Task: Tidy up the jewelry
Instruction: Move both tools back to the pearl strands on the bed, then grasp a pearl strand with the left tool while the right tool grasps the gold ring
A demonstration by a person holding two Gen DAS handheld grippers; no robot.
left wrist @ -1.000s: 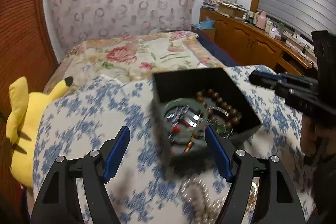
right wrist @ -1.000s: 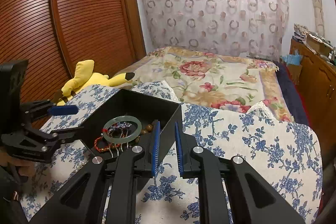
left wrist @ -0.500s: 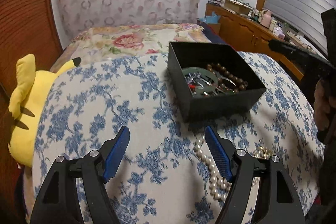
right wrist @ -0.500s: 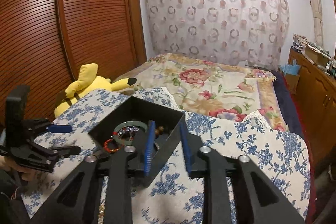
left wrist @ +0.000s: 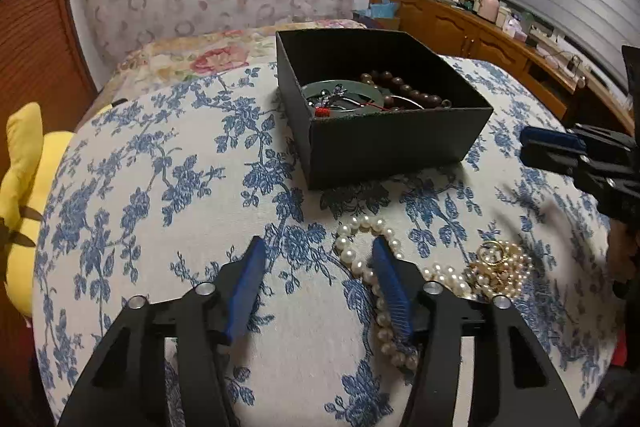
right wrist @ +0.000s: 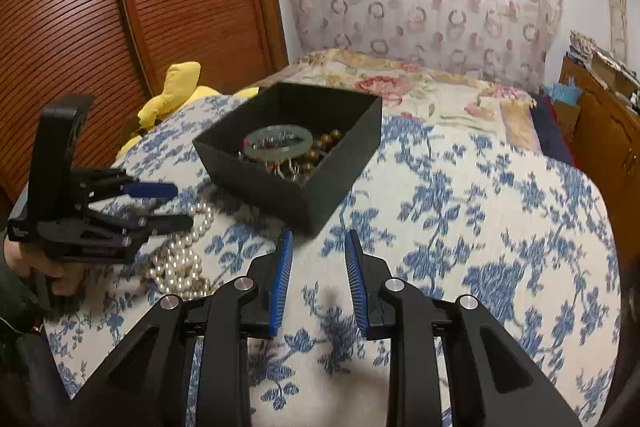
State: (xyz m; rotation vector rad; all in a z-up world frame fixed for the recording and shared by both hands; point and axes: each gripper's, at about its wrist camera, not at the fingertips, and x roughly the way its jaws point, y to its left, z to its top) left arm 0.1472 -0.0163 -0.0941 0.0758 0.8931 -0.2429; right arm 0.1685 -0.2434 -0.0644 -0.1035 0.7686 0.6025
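Left wrist view: the black box (left wrist: 384, 131) now sits flat on the floral cloth (left wrist: 160, 187), released since a second ago, with the jade bangle (left wrist: 340, 95) and brown beads (left wrist: 404, 87) inside. Both the left gripper (left wrist: 318, 247) and right gripper (right wrist: 318, 239) hang open and empty; the right has widened. Beside the box lies the pearl necklace (left wrist: 362, 259), partly under the left gripper's right finger.

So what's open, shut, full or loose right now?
Box: lidless, upright, holding jewelry.
Bangle: in the box, flat.
Brown beads: in the box.
Pearls: loose on the cloth.
Left gripper: open, empty.
Right gripper: open, empty.
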